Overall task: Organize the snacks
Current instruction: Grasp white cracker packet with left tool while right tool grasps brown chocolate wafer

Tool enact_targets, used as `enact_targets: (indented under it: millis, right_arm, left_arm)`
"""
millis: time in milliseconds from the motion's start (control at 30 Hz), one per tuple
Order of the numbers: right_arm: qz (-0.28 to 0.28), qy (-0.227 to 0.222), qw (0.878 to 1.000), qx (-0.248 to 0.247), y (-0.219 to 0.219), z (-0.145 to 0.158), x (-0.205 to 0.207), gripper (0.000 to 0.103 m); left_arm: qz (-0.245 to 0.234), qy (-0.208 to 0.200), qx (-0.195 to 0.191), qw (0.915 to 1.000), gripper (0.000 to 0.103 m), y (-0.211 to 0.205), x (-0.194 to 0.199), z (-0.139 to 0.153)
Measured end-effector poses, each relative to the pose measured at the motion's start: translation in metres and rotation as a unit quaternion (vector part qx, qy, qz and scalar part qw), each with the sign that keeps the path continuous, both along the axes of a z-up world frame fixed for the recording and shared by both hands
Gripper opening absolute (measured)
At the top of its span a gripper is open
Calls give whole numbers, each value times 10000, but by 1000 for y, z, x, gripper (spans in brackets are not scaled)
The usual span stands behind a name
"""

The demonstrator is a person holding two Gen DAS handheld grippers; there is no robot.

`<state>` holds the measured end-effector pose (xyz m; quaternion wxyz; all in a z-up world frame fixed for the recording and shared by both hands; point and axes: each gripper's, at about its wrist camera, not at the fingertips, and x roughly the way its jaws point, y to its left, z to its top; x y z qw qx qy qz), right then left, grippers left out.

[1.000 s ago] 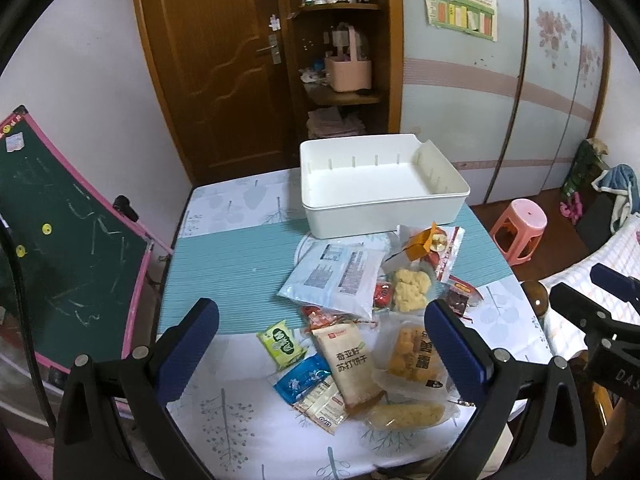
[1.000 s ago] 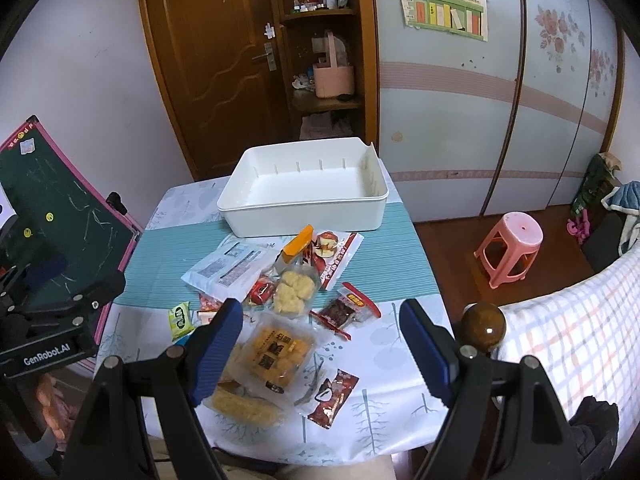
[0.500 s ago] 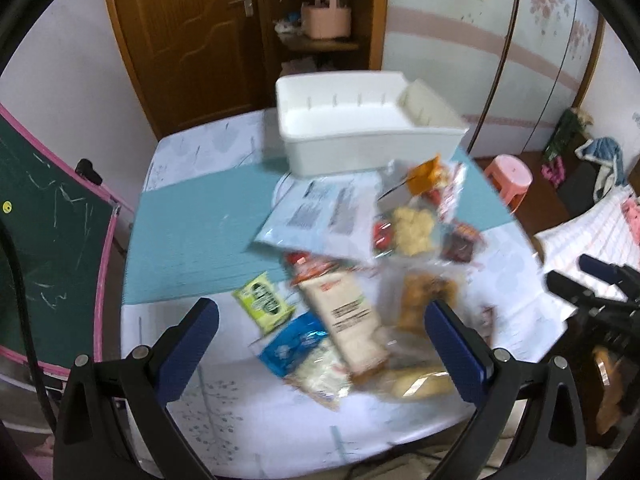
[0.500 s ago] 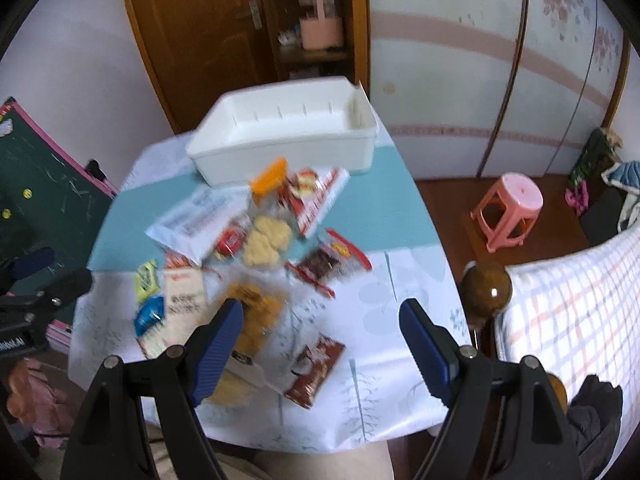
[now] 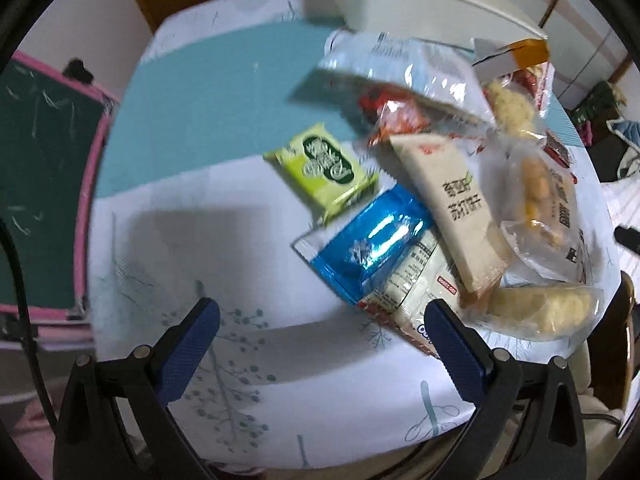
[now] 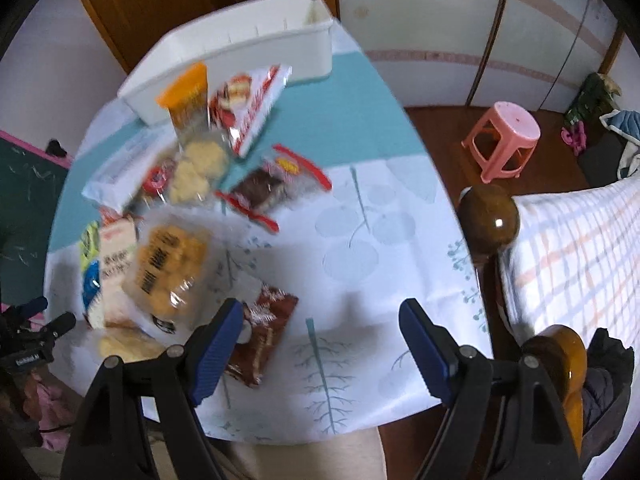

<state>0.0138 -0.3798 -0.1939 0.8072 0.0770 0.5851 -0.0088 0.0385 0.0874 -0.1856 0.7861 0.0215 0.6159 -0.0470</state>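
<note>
white plastic forms the bin [image 6: 256, 44] at the far end of the worktop [image 6: 360, 240], sitting on a teal runner [image 5: 208, 92]. snack packets are heaped between the bin and the near edge. from the left wrist view, a green packet [image 5: 324, 168] lies flat just beside a shiny blue packet [image 5: 372, 244], which overlaps a white printed wrapper [image 5: 408, 292]. a long beige cracker pack [image 5: 452, 208] leans across them, and a clear bag of yellow puffs [image 5: 540, 196] sits to its right, with a pale roll [image 5: 540, 308] in clear wrap at the near edge. the left gripper [image 5: 320, 336] hovers above bare cloth near the blue packet, jaws spread wide with nothing between them.

from the right wrist view, a brown packet [image 6: 264, 336] lies just beside the left finger of the right gripper [image 6: 320, 332], whose jaws are also wide apart and empty. a red-edged dark snack bag [image 6: 272, 188] lies mid-worktop, and an orange-topped packet [image 6: 188, 100] leans against the bin. a pink stool [image 6: 504, 140] stands on the floor beyond.
</note>
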Motion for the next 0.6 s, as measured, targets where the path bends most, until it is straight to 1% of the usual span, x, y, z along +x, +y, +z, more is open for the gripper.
enact_targets:
  millis: [133,333,433,467,600]
  right_arm:
    - [282,222,9993,-109,16,-18,3,80]
    - [658,435,9969,-32,41,-36,6,80]
    - [784,488,9957,34,49,-42,6,80]
    - [819,527,9952,56,51,-44,6,77]
    - [898,509,9946,-67,54,-45,4,71]
  left_arm:
    - [-15,123,-146,9998,102,-4,4,-10]
    - [-6,293,-312,9991,102,-13,10,-22]
    - [-77,323,-256,9991,100,-21,11,-28]
    - [-132,312,-218,9992,99,-27,8,-30]
    - [-424,275,-117,9987,98,-45,8,-33]
